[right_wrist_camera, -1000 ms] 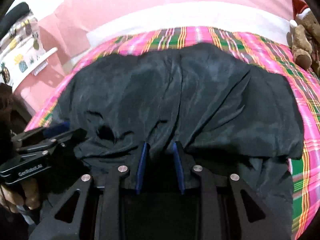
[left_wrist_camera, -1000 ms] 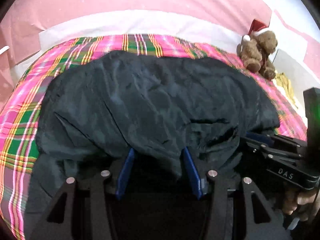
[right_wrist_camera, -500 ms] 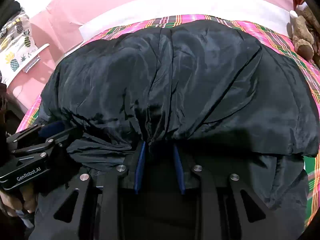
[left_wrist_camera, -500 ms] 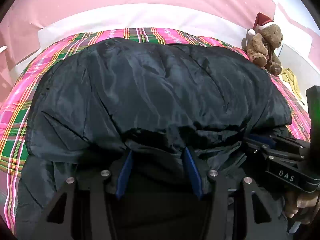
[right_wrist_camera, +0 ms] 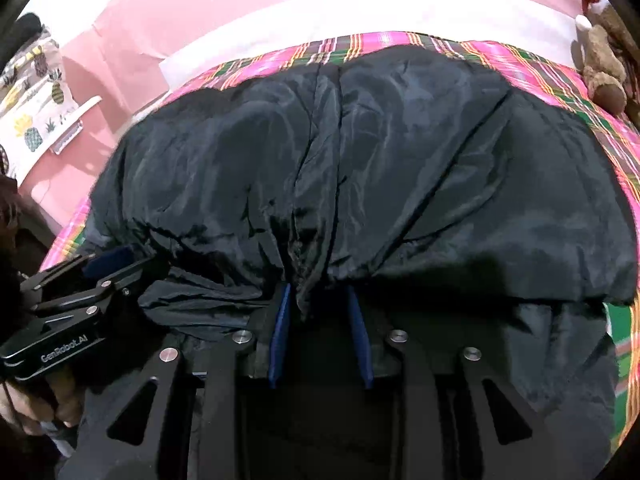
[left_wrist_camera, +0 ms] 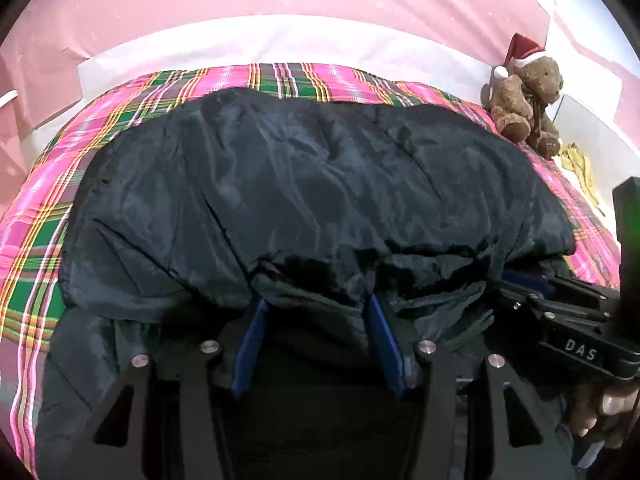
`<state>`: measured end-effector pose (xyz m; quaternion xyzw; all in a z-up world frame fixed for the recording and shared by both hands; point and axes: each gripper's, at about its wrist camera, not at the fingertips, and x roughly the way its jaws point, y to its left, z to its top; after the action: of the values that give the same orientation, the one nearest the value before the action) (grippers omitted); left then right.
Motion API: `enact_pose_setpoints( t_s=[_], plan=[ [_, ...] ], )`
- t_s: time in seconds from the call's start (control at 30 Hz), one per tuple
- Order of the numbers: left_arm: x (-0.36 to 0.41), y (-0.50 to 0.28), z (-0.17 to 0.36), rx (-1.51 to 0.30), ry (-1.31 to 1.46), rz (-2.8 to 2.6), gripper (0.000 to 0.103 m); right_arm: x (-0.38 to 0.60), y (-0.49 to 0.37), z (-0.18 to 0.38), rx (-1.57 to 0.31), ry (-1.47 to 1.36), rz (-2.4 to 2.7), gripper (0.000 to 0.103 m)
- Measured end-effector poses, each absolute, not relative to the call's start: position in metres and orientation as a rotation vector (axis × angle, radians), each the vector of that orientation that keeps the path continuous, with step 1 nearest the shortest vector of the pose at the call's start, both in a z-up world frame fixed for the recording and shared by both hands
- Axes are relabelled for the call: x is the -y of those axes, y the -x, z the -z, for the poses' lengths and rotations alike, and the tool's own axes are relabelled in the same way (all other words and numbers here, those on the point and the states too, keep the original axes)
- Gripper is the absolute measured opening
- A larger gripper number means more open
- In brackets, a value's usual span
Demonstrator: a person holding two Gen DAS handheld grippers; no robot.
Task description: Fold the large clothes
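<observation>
A black puffy jacket [left_wrist_camera: 312, 184] [right_wrist_camera: 380, 160] lies doubled over on a pink and green plaid bedspread [left_wrist_camera: 40, 272]. Its top layer ends in a rumpled hem right in front of both grippers. My left gripper [left_wrist_camera: 316, 308] is shut on a thick bunch of that hem. In the right wrist view it shows at the left edge [right_wrist_camera: 108, 258], a hand under it. My right gripper [right_wrist_camera: 318, 294] is at the same hem further right. Its jaws are opening, and a pinch of fabric hangs between the blue pads, beside the left one.
A brown teddy bear [left_wrist_camera: 528, 96] in a red hat sits at the bed's far right corner, a yellow cloth [left_wrist_camera: 580, 164] beside it. A white strip [left_wrist_camera: 280, 40] and pink wall lie beyond the bedspread. A pineapple-print cloth [right_wrist_camera: 36, 120] hangs at the left.
The jacket's top layer billowed up half a second ago and has settled lower again. The right gripper's pads now stand wider apart. The left gripper's hold looks unchanged.
</observation>
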<state>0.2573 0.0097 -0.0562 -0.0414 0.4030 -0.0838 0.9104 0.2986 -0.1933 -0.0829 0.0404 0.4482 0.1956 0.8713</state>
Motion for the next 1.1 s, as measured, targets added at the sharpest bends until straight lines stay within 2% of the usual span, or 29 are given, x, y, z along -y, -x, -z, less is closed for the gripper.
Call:
enact_pose_setpoints(
  t_s=[0.1, 0.57, 0.93, 1.07, 1.1],
  plan=[
    [-0.014, -0.247, 0.047, -0.831, 0.109, 0.171, 0.055, 0.204, -0.283, 0.069, -0.910, -0.106, -0.398, 0.038],
    [-0.025, -0.149, 0.014, -0.771, 0.115, 0.163, 0.055, 0.251, -0.181, 0.022, -0.814, -0.094, -0.345, 0.039],
    [-0.035, -0.067, 0.015, -0.761, 0.139, 0.139, 0.055, 0.277, -0.095, 0.025, -0.811, -0.113, -0.303, 0.039],
    [-0.043, -0.044, 0.016, -0.754, 0.126, 0.116, 0.057, 0.288, -0.070, 0.032, -0.825, -0.113, -0.283, 0.052],
    [-0.046, -0.038, 0.016, -0.751, 0.123, 0.108, 0.058, 0.292, -0.065, 0.034, -0.829, -0.118, -0.277, 0.052]
  ],
)
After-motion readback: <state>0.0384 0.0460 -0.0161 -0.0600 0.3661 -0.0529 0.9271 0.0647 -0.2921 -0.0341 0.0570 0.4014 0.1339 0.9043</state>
